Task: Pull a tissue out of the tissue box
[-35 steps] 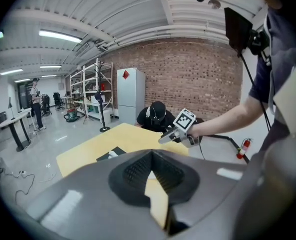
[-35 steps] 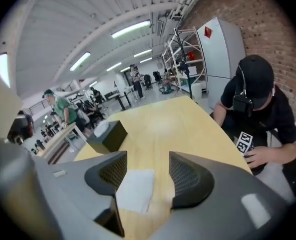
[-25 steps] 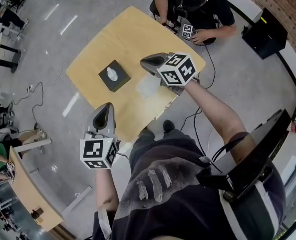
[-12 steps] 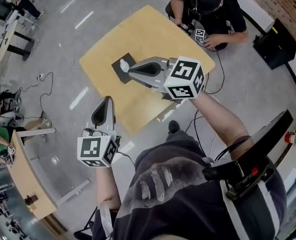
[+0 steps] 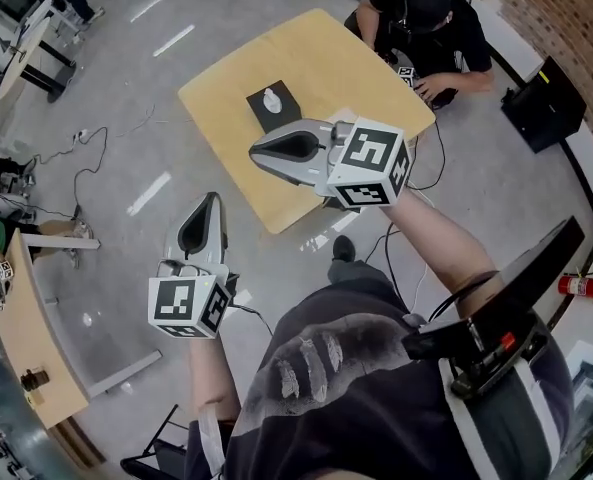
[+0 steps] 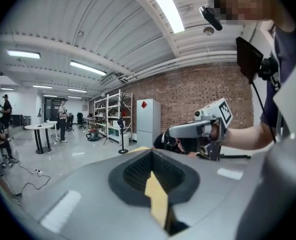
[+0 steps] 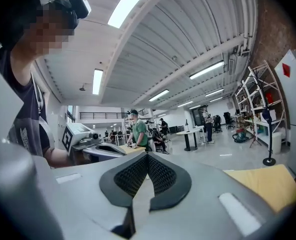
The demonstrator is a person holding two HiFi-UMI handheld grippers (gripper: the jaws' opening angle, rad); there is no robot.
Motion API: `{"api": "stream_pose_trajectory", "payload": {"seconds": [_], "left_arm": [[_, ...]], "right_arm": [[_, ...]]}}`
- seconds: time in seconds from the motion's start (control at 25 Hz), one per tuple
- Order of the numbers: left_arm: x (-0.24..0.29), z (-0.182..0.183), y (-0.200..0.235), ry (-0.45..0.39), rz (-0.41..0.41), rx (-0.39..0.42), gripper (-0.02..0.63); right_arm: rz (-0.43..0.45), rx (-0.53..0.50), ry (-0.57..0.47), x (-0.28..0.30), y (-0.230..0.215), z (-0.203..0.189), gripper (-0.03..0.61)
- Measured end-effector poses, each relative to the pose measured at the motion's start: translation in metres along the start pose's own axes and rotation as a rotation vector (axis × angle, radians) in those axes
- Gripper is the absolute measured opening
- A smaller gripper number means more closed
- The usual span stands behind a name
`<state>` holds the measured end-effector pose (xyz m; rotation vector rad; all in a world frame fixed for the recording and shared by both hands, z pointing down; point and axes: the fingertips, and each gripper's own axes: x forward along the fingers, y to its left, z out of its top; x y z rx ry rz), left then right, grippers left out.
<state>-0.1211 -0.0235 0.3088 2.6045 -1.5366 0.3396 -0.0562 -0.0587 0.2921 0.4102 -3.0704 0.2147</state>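
Since the earlier frame both claws have come up higher, the right one more. The tissue box (image 5: 273, 106) sits mid-bench (image 5: 226, 78), with a white tissue (image 5: 270, 96) poking from its top, untouched. The right claw (image 5: 256, 154) hangs level near the box, clenched on nothing. The left claw (image 5: 211, 200) is out over the floor, also clenched and empty. As I read it, the pull is not done: what's left is to approach, pinch the tissue and draw it up.

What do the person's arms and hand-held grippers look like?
The left hand-held gripper and right hand-held gripper are grey, pointed shells with black ribbed pads; each carries a white cube with black square markers. The forearms are bare.
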Motion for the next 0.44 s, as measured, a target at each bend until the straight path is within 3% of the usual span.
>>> {"api": "stream_pose_trajectory", "payload": {"seconds": [0.44], "left_arm": [[-0.102, -0.052, 0.006, -0.056, -0.027, -0.102, 0.000]], "right_arm": [[0.063, -0.034, 0.069, 0.048, 0.125, -0.029, -0.001]]}}
